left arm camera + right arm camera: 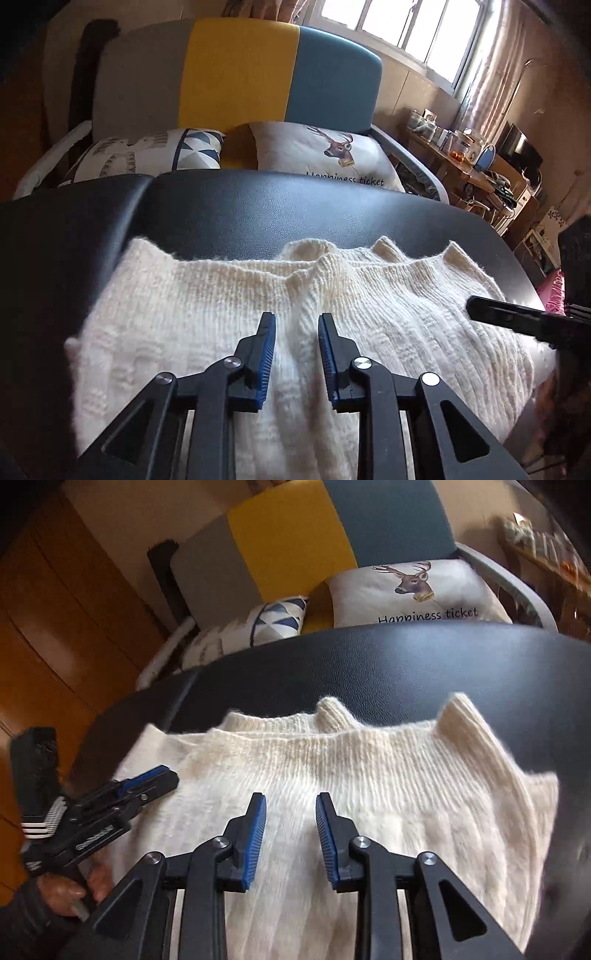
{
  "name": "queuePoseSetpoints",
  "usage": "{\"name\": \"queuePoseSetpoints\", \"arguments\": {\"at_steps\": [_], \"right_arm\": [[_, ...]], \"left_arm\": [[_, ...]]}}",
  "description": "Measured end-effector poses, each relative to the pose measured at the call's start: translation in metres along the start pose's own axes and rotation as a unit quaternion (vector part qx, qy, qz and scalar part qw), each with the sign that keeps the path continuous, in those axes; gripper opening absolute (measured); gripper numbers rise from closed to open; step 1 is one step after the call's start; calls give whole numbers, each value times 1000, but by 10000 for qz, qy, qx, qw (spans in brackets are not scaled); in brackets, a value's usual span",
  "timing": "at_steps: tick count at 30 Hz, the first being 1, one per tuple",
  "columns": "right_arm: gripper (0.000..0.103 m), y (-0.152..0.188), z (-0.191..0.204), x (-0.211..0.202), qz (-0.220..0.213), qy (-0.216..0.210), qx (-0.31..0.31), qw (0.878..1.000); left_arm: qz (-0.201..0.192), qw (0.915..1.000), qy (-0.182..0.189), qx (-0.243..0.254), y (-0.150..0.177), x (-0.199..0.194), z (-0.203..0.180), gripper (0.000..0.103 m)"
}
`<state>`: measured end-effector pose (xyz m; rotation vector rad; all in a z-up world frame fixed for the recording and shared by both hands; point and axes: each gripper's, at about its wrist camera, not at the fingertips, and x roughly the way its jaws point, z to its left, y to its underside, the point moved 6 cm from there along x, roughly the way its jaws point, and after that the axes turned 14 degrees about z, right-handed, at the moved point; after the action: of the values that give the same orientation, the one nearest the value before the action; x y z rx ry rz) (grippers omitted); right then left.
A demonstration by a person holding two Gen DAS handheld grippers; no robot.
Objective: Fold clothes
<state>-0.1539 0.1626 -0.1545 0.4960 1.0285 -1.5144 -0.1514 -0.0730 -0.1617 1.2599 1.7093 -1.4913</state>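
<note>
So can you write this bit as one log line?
task: fold clothes | left gripper: open, empty | right gripper: open, empty | cream knit sweater: on black table

Black hand-held gripper, blue ribbed pads, silver screws

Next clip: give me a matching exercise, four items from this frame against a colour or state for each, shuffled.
Items:
1. sweater
2. left tool
3. deer pillow
4. work surface

Descriptions:
A. black leather-like
B. open above the knit
C. cream, lying spread flat
D. white with printed words

Pairs: 1-C, 2-B, 3-D, 4-A
</note>
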Motion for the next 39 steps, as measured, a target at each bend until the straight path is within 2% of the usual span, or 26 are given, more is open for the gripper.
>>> {"name": "queuePoseSetpoints", "arguments": {"at_steps": [2,6,10,12,17,20,22,26,29,31,33,35,36,38,39], "right_arm": [[28,27,-24,-36,-189,-473,340,9981],[29,86,-88,-89,-249,-847,1106,9899],[32,96,-100,-76,94,-1355,1163,9839],[32,99,-104,-67,285,-1614,1157,9797],[32,107,-113,-45,760,-2253,1134,9647],[32,108,-107,-39,949,-2382,1001,9614],[32,108,-102,-36,1066,-2445,901,9596],[32,109,-92,-29,1300,-2569,700,9551],[32,110,-84,-24,1474,-2660,549,9511],[32,111,-79,-20,1590,-2719,449,9480],[32,115,-71,-16,1809,-2820,304,9417],[32,128,-57,-11,2287,-2907,24,9291],[32,135,-54,-6,2573,-2755,-120,9262],[21,149,-52,2,3038,-2395,-343,9215],[16,152,-54,2,3072,-2335,-379,9218]], "left_arm": [[-77,9999,-43,51,18,-17,7,30],[32,9992,-329,234,54,-30,20,35],[217,9971,-588,427,77,-27,34,35],[275,9963,-639,501,81,-27,38,36],[471,9894,-1092,836,89,-31,44,36],[609,9867,-1264,824,89,-45,41,33],[570,9864,-1112,1066,86,-52,19,32],[533,9847,-174,1647,70,-39,-62,32],[579,9761,480,2041,54,-18,-126,33],[617,9693,751,2258,45,-5,-162,33],[699,9627,764,2500,37,11,-190,33],[966,9556,606,2717,34,35,-205,33],[1118,9517,474,2821,35,48,-210,33],[1246,9475,301,2928,39,64,-214,35],[1255,9475,283,2928,40,67,-215,35]]}}
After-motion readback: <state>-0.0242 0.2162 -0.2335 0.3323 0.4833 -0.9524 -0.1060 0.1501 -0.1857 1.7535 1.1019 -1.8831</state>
